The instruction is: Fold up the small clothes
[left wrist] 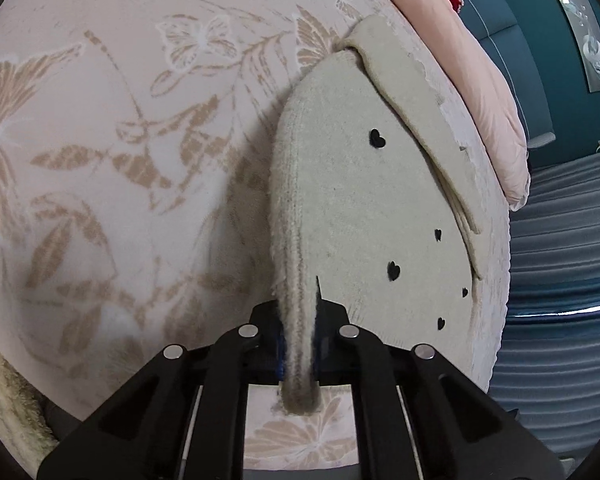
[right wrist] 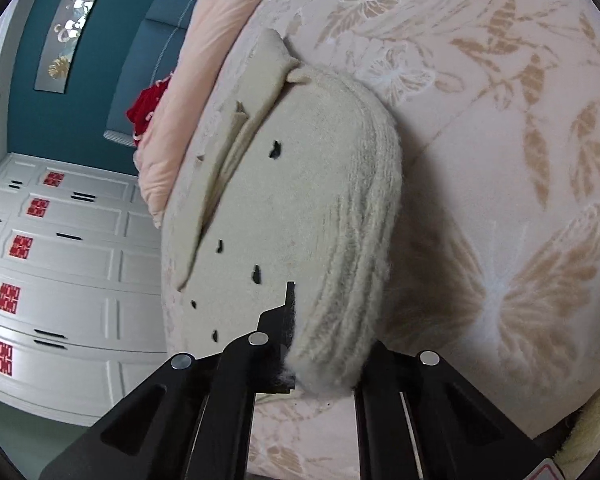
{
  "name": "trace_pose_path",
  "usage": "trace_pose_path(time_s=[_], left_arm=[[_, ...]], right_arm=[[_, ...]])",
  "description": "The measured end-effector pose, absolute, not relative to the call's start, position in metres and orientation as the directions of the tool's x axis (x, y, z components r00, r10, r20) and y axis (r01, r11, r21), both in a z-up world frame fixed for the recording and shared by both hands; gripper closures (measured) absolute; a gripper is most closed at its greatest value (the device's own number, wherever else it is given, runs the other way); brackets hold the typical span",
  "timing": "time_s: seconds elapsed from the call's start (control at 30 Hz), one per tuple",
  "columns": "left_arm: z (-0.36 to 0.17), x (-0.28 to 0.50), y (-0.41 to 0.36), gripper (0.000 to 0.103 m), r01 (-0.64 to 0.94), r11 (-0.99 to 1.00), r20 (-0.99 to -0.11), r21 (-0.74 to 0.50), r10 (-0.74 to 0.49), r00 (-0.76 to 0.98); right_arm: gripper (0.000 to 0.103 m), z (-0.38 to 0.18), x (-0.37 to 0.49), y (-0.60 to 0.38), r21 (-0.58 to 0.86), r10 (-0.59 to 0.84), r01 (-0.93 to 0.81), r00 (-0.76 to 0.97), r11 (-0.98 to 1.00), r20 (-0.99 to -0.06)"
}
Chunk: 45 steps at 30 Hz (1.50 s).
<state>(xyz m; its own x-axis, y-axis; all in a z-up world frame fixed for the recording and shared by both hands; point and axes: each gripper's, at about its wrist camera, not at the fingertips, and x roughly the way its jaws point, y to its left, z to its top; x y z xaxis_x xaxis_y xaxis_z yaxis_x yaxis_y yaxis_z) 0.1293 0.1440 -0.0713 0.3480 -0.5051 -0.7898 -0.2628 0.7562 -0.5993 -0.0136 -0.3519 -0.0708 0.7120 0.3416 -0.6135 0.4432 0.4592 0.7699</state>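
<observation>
A small beige fleece garment (left wrist: 352,184) with little black hearts lies on the pink butterfly-patterned bedspread (left wrist: 119,140), near the bed's edge. My left gripper (left wrist: 300,344) is shut on its thick ribbed edge, which runs between the fingers. In the right wrist view the same garment (right wrist: 283,200) shows, and my right gripper (right wrist: 324,360) is shut on the ribbed edge at its other end. A folded strip of the garment (right wrist: 251,92) lies along its far side. The right gripper's right finger is hidden by the fabric.
A peach quilt (left wrist: 488,80) lies rolled along the bed's edge, with a red item (right wrist: 145,108) beside it. A teal wall (right wrist: 35,112) and white drawers (right wrist: 63,264) stand beyond. A cream fluffy cloth (left wrist: 7,408) lies at the near corner.
</observation>
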Motion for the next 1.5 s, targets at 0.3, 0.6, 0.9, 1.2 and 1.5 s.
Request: trace_pose_path(time_s=[0.3, 0.6, 0.9, 1.2, 1.5], left_arm=[[-0.018, 0.067, 0.166, 0.097, -0.16, 0.775, -0.77, -0.611, -0.535, 0.348], [-0.028, -0.073, 0.18, 0.097, -0.082, 0.851, -0.853, -0.518, -0.508, 0.123], [0.051, -0.055, 0.191, 0.097, -0.04, 0.809, -0.792, -0.587, -0.563, 0.238], [0.024, 0.149, 0.113, 0.096, 0.012, 0.874, -0.789, -0.487, -0.445, 0.424], [-0.033, 0.174, 0.109, 0.037, -0.072, 0.928, -0.858, -0.365, -0.305, 0.412]], right_arm=[[0.097, -0.022, -0.071, -0.35, 0.673, 0.384, 0.359, 0.609, 0.646, -0.694], [0.097, -0.019, -0.175, -0.313, 0.442, 0.408, 0.18, 0.2, 0.878, -0.891], [0.097, 0.047, -0.178, -0.334, 0.546, 0.463, 0.122, 0.397, 0.829, -0.792], [0.096, 0.005, 0.011, -0.38, 0.619, 0.345, 0.227, 0.664, 0.752, -0.663], [0.045, -0.028, 0.025, -0.387, 0.597, 0.133, 0.415, 0.735, 0.686, -0.664]])
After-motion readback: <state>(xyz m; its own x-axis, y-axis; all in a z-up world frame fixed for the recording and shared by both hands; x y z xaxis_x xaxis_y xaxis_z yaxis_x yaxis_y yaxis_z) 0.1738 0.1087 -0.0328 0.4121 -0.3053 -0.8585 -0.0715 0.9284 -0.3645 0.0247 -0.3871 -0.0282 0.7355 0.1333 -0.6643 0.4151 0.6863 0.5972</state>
